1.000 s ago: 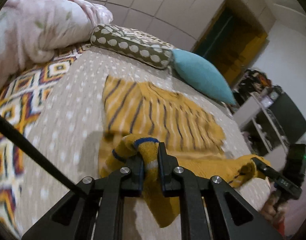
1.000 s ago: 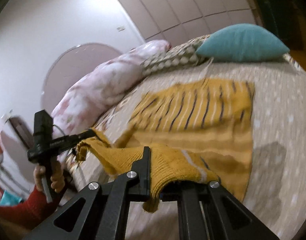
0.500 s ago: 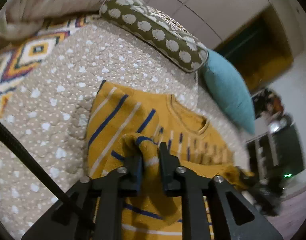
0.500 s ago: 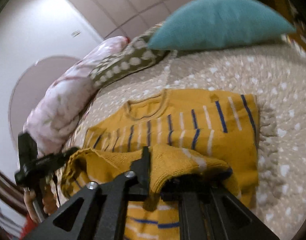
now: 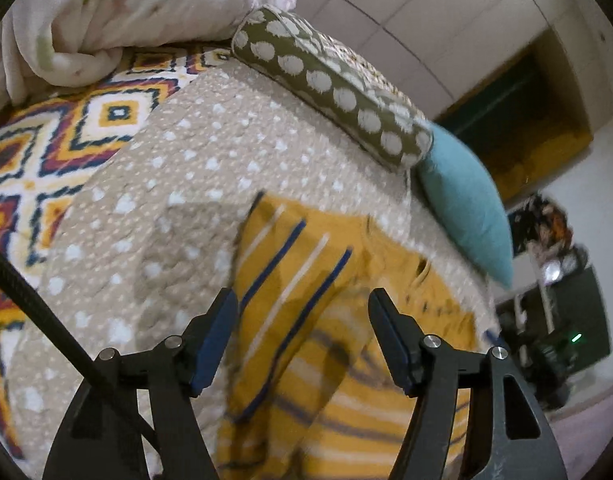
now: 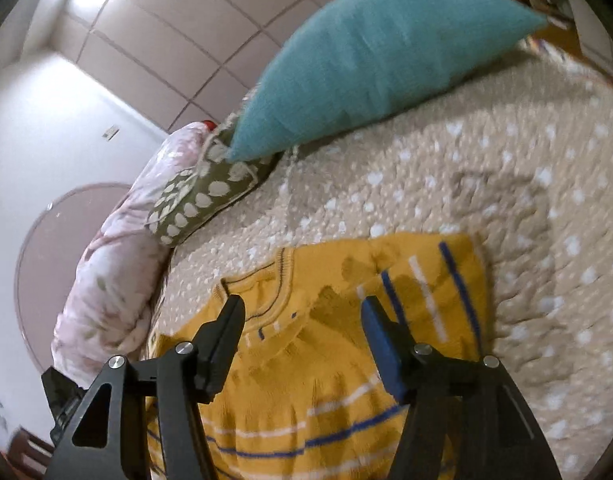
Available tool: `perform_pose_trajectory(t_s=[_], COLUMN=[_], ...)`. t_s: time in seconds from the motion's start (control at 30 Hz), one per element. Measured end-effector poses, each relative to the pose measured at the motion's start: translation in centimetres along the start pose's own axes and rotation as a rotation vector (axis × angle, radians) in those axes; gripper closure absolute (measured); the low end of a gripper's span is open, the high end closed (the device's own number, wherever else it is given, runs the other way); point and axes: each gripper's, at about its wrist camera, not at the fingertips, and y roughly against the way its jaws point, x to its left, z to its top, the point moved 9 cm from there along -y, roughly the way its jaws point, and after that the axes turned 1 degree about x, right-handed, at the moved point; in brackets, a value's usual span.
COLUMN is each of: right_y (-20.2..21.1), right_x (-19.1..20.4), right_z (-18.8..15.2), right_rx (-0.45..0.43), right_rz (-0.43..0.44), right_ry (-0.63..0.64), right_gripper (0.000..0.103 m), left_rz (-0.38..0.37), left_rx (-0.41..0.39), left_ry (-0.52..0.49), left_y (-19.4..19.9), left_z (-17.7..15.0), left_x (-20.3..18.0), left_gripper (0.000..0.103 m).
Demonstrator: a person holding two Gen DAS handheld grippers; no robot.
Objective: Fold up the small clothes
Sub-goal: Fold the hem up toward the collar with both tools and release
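Note:
A small mustard-yellow knit sweater (image 5: 306, 312) with blue and white stripes lies folded over itself on the beige dotted bedspread (image 5: 194, 168). Above its left part, my left gripper (image 5: 304, 304) has its jaws opening, and nothing is pinched between the pads. The right wrist view shows the sweater (image 6: 326, 380) with its neckline toward the pillows. My right gripper (image 6: 302, 312) hovers over that neckline area, jaws opening too, free of the cloth. The other gripper's body (image 5: 554, 352) shows dark at the right edge of the left wrist view.
An olive bolster (image 5: 330, 88) with white spots and a teal cushion (image 5: 466, 204) lie along the head of the bed. A pink floral duvet (image 5: 106, 8) is bunched at the far left. A patterned orange sheet (image 5: 46, 152) lies left of the bedspread.
Both grippers carried the sweater's lower edge up toward the neckline, then let go. The held fold now lies flat on the sweater and both sets of jaws stand apart.

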Motion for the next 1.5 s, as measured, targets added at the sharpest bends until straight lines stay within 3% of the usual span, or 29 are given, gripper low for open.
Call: perform_pose_trajectory(t_s=[0.13,0.27,0.4,0.43,0.5,0.53,0.57,0.6,0.67,0.7,0.8,0.9,0.97,1.03,1.13,1.27,1.4,1.5], right_y=[3.8,7.4,8.8,8.9,8.8,8.6,8.5,8.2,8.6,9.0,9.7,10.6,11.7,13.0,12.2,7.1,-0.2,-6.5], right_x=[0.6,-0.6,-2.9,-3.4,-4.2,-4.5,-4.6,-4.7,-5.5,-6.2,-7.3,-7.7,-7.4,-6.0,-2.0,4.7,11.1,14.4], right_z=[-2.5,-7.7,-13.0,-14.1,-15.7,-16.2,-16.4,-16.3,-15.2,-14.4,-13.7,-14.1,-14.2,-13.9,-13.6,-14.4,-15.5,-15.9], right_rx=[0.025,0.08,0.12,0.122,0.129,0.126,0.134,0.157,0.148,0.13,0.114,0.098,0.071,0.014,0.0,0.069,0.15,0.207], right_rz=[-0.01,-0.017,-0.05,-0.063,-0.066,-0.068,-0.064,-0.048,-0.051,-0.083,-0.133,-0.22,-0.224,-0.22,-0.199,-0.136,-0.092,-0.115], right_ry=[0.131,0.237,0.284,0.297,0.299,0.299,0.301,0.287,0.228,0.21,0.199,0.244,0.248,0.262,0.348,0.446,0.544,0.599], right_gripper=[0.034,0.032,0.032,0.032,0.032,0.034,0.069,0.096,0.096,0.096,0.095,0.095,0.093,0.091,0.091,0.091,0.091,0.091], left_rz=[0.005,-0.013,0.002,0.009,0.0,0.002,0.012,0.037,0.118,0.122,0.153,0.251,0.265,0.259,0.255,0.232,0.211,0.2], left_rx=[0.029,0.071,0.12,0.133,0.191,0.2,0.186,0.166,0.104,0.086,0.072,0.045,0.035,0.005,-0.057,-0.077,-0.133,-0.127], left_ry=[-0.102,-0.24,-0.324,-0.337,-0.347,-0.343,-0.348,-0.362,-0.387,-0.381,-0.346,-0.365,-0.374,-0.35,-0.29,-0.209,-0.249,-0.255], left_y=[1.5,2.4,1.8,1.5,0.8,0.9,1.4,2.2,4.0,4.9,6.2,6.6,6.5,6.5,6.2,4.6,4.9,4.6], left_z=[-3.4,-7.9,-10.9,-11.3,-11.9,-11.6,-11.0,-10.2,-8.6,-7.9,-7.3,-8.1,-8.8,-9.5,-9.9,-10.8,-11.3,-11.4], left_x=[0.4,0.4,0.9,1.1,1.2,1.1,0.9,0.8,1.0,1.2,3.0,4.8,5.3,6.1,7.6,9.9,9.3,9.2], left_gripper=[0.032,0.028,0.031,0.053,0.084,0.086,0.09,0.099,0.099,0.099,0.097,0.096,0.084,0.047,0.041,0.039,0.026,0.024])
